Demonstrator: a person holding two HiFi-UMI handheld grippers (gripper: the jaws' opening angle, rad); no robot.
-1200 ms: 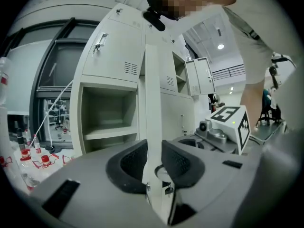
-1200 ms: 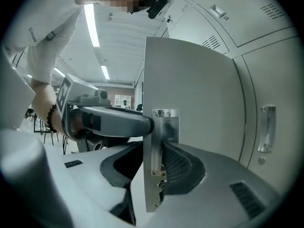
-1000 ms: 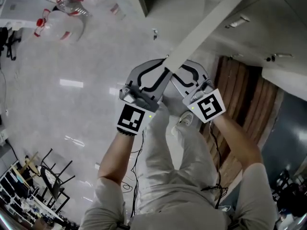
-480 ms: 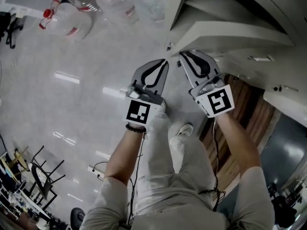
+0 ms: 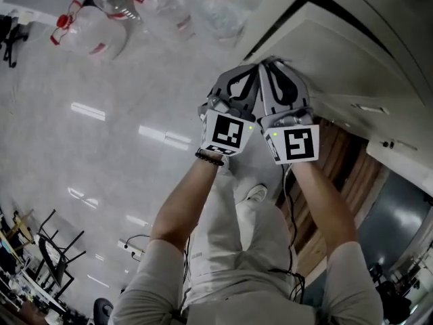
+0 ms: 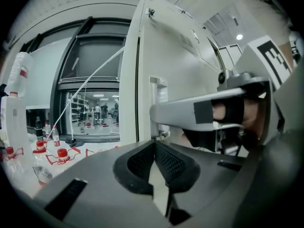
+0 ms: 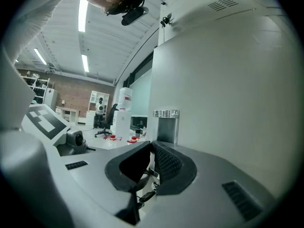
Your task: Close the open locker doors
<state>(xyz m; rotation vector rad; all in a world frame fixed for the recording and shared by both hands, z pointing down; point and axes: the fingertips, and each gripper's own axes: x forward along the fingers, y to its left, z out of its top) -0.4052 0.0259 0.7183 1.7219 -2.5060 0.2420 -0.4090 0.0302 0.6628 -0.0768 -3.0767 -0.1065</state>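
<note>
The white locker door (image 5: 318, 53) stands almost flush with the locker front. Both grippers point at it side by side, tips near its edge. My left gripper (image 5: 254, 68) has just been closing and is shut with nothing between its fingers; its tips (image 6: 154, 144) meet in front of the door (image 6: 175, 65), below a recessed latch (image 6: 159, 87). My right gripper (image 5: 268, 65) has also just been closing. Its tips (image 7: 152, 145) touch with nothing held, close to the door face (image 7: 228, 80) and its latch plate (image 7: 166, 122). Whether either tip touches the door I cannot tell.
Several clear water jugs with red caps (image 5: 101, 19) lie on the pale floor at the upper left. The person's legs and a shoe (image 5: 256, 193) are below the grippers. A brown wood panel (image 5: 338, 154) is at the right, black chairs (image 5: 61, 249) at the lower left.
The door has swung from wide open to nearly closed. Both grippers moved up and right in the head view with it, came together, and their jaws closed.
</note>
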